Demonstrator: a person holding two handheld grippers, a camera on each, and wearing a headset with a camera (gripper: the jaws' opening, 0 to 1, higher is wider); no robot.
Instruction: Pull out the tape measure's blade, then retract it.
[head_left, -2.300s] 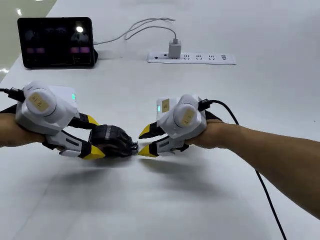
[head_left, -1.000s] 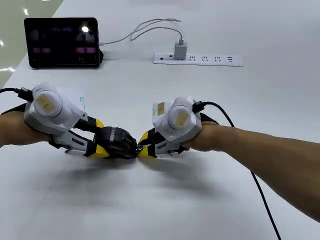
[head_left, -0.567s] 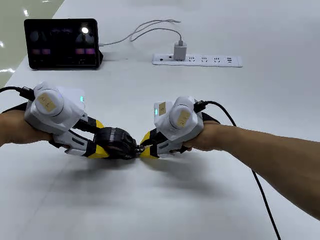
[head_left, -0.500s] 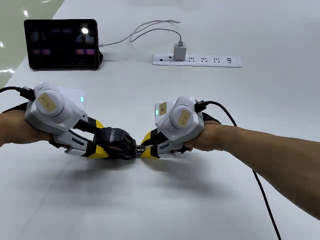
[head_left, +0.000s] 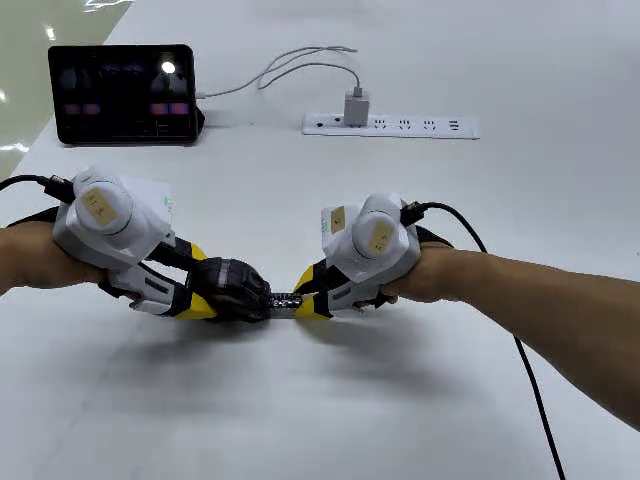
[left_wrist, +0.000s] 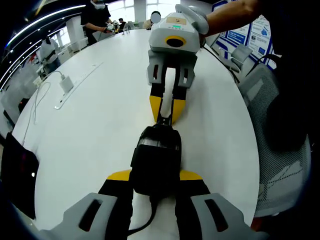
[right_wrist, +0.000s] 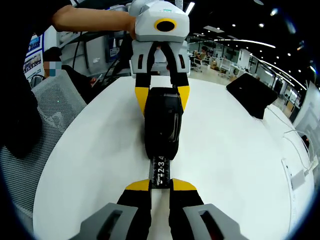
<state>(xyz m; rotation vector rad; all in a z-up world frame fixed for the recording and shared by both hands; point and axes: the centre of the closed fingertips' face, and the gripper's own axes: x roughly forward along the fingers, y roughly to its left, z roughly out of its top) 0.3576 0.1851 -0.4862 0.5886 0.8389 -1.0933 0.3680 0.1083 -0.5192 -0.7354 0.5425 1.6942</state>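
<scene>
bracing the black tape measure case (left_wrist: 156, 155) flat on the white surface (head_left: 330, 410), my left claw (left_wrist: 156, 176) clamps its sides so my right claw (right_wrist: 161, 186), pinched on the short numbered blade (right_wrist: 161, 171), can pull straight away.

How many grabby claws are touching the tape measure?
2. The left gripper holds the tape measure by its black body; the right gripper pinches the blade just outside it.
</scene>
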